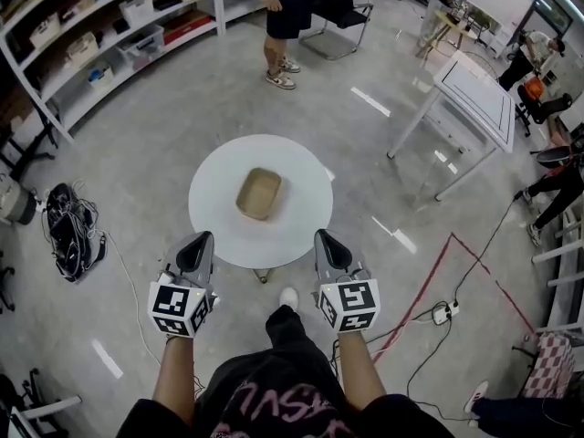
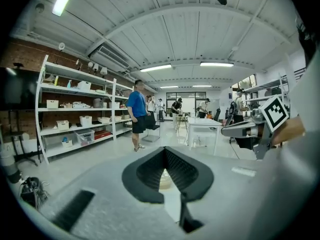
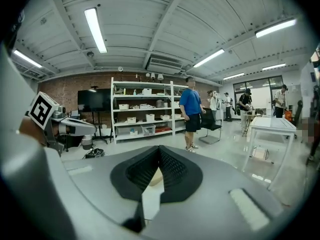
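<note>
On the far left, white shelves with boxes stand by the wall. A bunch of dark cables lies on the gray floor below them.

Next comes the left gripper. A hand holds it just over the near edge of the round white table. Its two jaws are pressed together at the tips. Nothing is caught in them.

In the middle of the table sits a little tan tray. It sits flat with its open side up. It is between the two grippers but farther away, and neither gripper touches it. In both gripper views a bit of the tray peeks out low behind the black pads.

The right gripper is at the other side of the near edge, level with the left one. Its jaws are closed too, tip against tip, and they hold nothing.

Past the table, a person in a blue top stands on the floor. On the far right is a long white desk with thin legs.
</note>
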Demonstrator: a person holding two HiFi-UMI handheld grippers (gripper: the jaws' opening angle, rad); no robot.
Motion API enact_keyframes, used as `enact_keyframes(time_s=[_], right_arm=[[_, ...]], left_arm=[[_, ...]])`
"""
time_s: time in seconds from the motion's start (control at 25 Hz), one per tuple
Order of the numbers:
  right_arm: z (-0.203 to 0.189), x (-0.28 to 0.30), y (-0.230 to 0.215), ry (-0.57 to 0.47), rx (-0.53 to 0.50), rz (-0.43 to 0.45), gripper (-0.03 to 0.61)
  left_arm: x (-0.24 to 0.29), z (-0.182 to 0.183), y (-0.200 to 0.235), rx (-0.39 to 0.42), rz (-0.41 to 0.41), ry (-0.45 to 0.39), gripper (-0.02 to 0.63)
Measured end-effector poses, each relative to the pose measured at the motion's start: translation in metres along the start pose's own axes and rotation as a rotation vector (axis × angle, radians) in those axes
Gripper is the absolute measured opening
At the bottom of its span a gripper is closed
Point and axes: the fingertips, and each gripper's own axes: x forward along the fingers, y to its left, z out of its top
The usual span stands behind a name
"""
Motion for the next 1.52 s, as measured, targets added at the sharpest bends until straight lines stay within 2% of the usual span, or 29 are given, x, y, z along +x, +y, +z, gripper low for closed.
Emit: enact_keyframes(time_s=[0.28,1.04,1.28,1.52], right_arm=[[-0.003,0.041,-0.028,0.03,0.015,0.02,0.011],[0.01,0.129,-0.095,0.071,0.073,0.07,0.011],[0.011,0.137,-0.111,0.074,0.09,0.074,0.011],[0.016,0.139,-0.109,0.071,0.097,0.091,0.011]], left_arm=[[0.049,-0.002,0.008,-0.013,0.008,0.038,-0.002],[0.15,0.023,0.029,-0.008,0.046,0.107,-0.002],[0.163,0.027,0.026,-0.004,0.055,0.117,0.0],[0.16,0.037,0.031,0.0,0.074,0.112,-0.002]])
